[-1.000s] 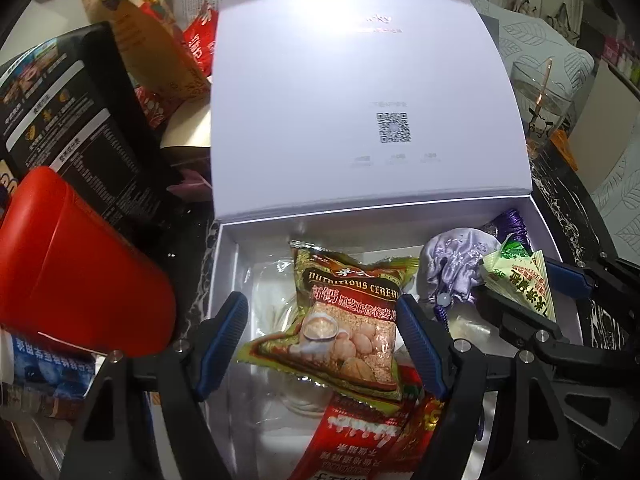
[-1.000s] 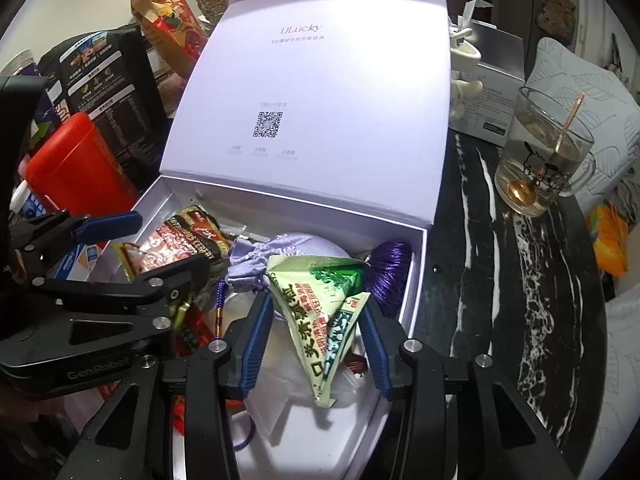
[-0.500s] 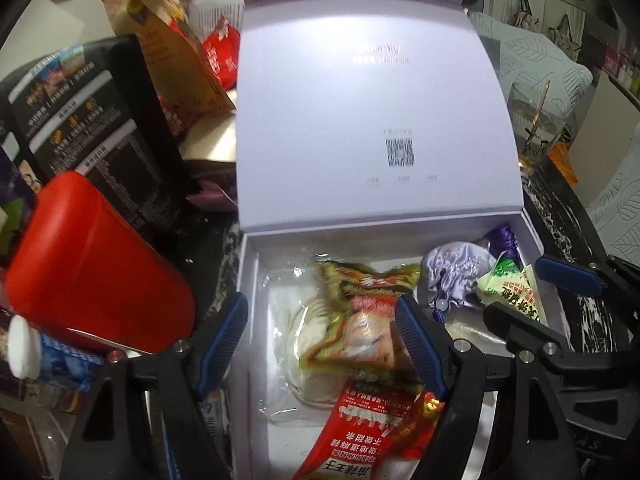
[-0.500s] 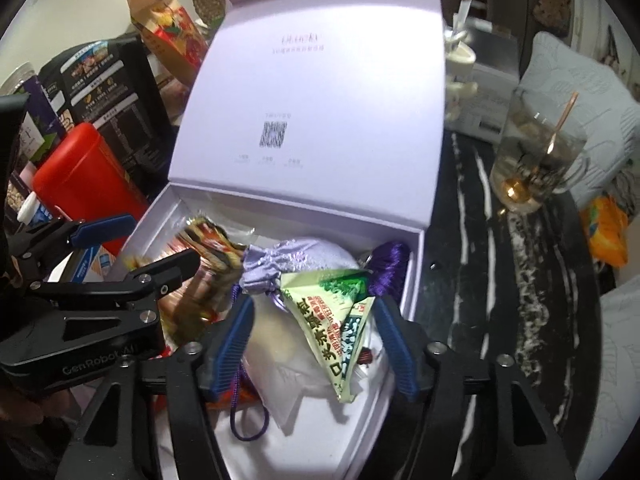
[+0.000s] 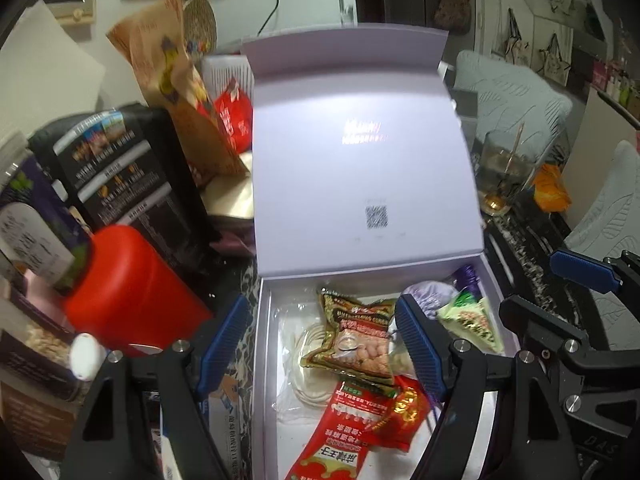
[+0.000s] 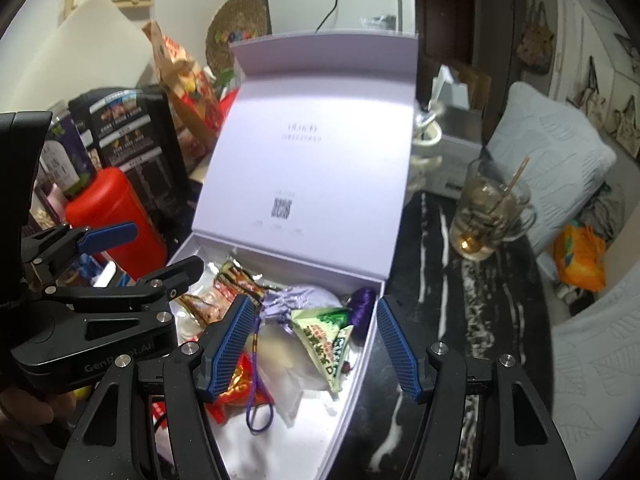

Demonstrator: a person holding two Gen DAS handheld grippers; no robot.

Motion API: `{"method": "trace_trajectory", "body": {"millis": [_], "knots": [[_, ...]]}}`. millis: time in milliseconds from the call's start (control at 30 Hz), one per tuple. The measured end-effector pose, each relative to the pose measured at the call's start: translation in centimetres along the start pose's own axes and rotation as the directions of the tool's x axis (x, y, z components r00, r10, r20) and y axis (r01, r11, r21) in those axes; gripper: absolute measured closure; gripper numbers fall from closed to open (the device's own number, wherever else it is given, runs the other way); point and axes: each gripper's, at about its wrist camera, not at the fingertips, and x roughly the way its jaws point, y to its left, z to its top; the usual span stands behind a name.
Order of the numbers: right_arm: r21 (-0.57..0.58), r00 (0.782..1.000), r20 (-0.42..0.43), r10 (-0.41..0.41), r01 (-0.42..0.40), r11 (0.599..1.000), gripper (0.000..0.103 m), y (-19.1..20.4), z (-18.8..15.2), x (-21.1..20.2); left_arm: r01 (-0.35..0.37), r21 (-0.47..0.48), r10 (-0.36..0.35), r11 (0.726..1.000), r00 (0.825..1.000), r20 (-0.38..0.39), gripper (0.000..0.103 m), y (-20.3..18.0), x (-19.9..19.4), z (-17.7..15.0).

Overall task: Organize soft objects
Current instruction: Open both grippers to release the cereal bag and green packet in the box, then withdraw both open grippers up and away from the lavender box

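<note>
A white gift box stands open, its lid upright behind. Inside lie a cereal packet, red snack packets, a lilac drawstring pouch, a green triangular packet and a purple tassel. My left gripper is open and empty above the box's left half. My right gripper is open and empty above the pouch and the green packet.
A red canister and black snack boxes crowd the box's left. A glass mug with a spoon stands on the black marble table to the right. An orange bag lies farther right.
Both grippers have pulled back and up from the box. The right gripper, shut on the green packet a second ago, has opened and let it lie in the box.
</note>
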Motion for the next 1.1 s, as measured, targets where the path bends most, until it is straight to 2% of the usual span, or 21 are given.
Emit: {"method": "trace_trajectory", "body": {"millis": [400,633,833,900,1100], "knots": [[0.001,0.989,0.142,-0.041,0.041,0.999,0.038,0.6,-0.2,-7.6,0.031,-0.015,-0.029,0.999,0.989,0.145,0.027,0.0,-7.0,0.2],[-0.014,0.97,0.235,-0.068,0.074,0.997,0.038,1.4,-1.2,-12.6,0.056,-0.034,-0.045,0.998,0.963,0.265,0.027,0.3,-12.5,-0.8],[-0.018,0.952,0.297,-0.079,0.088,0.996,0.038,2.2,-2.6,-16.6,0.081,-0.021,-0.07,0.997,0.946,0.315,0.027,0.4,-16.1,-1.8],[-0.021,0.945,0.318,-0.079,0.091,0.996,0.034,2.5,-3.1,-18.0,0.088,-0.01,-0.08,0.996,0.941,0.328,0.027,0.3,-17.2,-2.3],[-0.03,0.928,0.367,-0.073,0.09,0.995,0.032,3.4,-4.8,-21.3,0.101,0.024,-0.102,0.995,0.919,0.381,0.019,-0.1,-20.4,-4.3]]}}
